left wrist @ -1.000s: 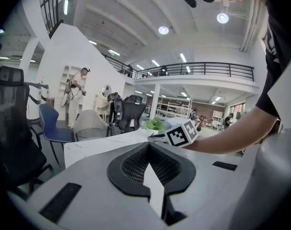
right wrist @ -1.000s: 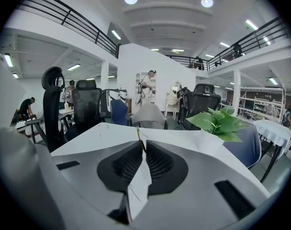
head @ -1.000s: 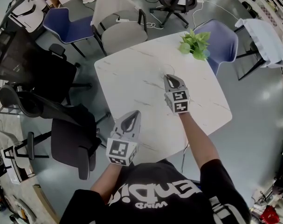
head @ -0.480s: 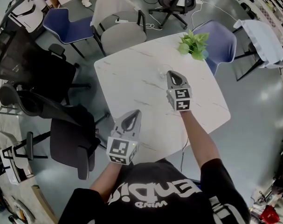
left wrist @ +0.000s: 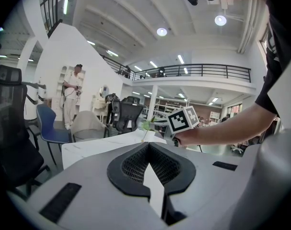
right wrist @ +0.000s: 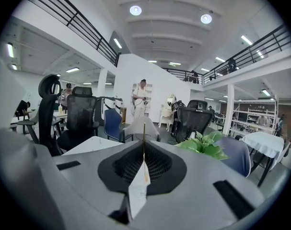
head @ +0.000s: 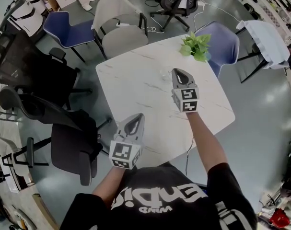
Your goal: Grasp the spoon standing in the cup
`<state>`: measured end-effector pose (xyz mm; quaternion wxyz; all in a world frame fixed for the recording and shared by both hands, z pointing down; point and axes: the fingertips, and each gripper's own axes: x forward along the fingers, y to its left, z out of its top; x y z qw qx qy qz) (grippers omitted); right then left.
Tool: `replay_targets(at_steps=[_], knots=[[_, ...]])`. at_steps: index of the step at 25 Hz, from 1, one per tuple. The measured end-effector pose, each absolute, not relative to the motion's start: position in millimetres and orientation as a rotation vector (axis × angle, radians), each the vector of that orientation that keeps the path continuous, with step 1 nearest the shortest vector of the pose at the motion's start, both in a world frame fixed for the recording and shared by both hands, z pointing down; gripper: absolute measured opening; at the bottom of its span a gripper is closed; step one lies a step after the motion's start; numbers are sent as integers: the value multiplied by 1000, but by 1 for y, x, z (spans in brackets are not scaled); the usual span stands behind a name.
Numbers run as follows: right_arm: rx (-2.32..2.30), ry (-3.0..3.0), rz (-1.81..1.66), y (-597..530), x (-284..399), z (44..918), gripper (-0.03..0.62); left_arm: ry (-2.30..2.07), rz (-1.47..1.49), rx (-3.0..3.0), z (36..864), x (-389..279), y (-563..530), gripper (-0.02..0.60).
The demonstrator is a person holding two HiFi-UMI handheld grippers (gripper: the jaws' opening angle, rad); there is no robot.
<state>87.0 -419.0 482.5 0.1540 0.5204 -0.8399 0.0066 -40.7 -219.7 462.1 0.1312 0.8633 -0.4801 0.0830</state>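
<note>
A thin gold spoon handle [right wrist: 144,134] stands upright between the jaws of my right gripper [right wrist: 144,150], which is shut on it. The spoon's bowl is hidden below the jaws. In the head view the right gripper [head: 178,72] hangs above the white marble table [head: 131,85], just right of a small clear cup [head: 164,74]; whether the spoon's lower end is still inside the cup cannot be told. My left gripper [head: 135,118] is held near the table's front edge, with its jaws together and nothing in them [left wrist: 148,146].
A green potted plant [head: 195,46] stands at the table's far right corner, also the plant [right wrist: 205,145] ahead of the right gripper. Chairs ring the table: a beige one [head: 119,25], a blue one [head: 222,40] and black office chairs [head: 64,128] on the left. People stand far back.
My right gripper has risen over the table beside the cup, with the spoon in it. The left gripper has stayed in place.
</note>
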Motion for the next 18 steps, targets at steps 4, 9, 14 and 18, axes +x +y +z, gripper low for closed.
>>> replay_targets(at_steps=[4,9,14,18], knots=[[1534,-2426,16,-403,95,463,15,-1384,223,2495,462,-37,-217,14],[1576,-2462,-10,-373,107,433,15,-1370,211,2504,458,-32,-212,14],[1596,-2477,-41,-339,119,411,15,-1364,202,2521,455,-28,-204,14],[1615,-2496,-25,-310,127,402,15,-1354,196,2539,446,-24,-197,14]])
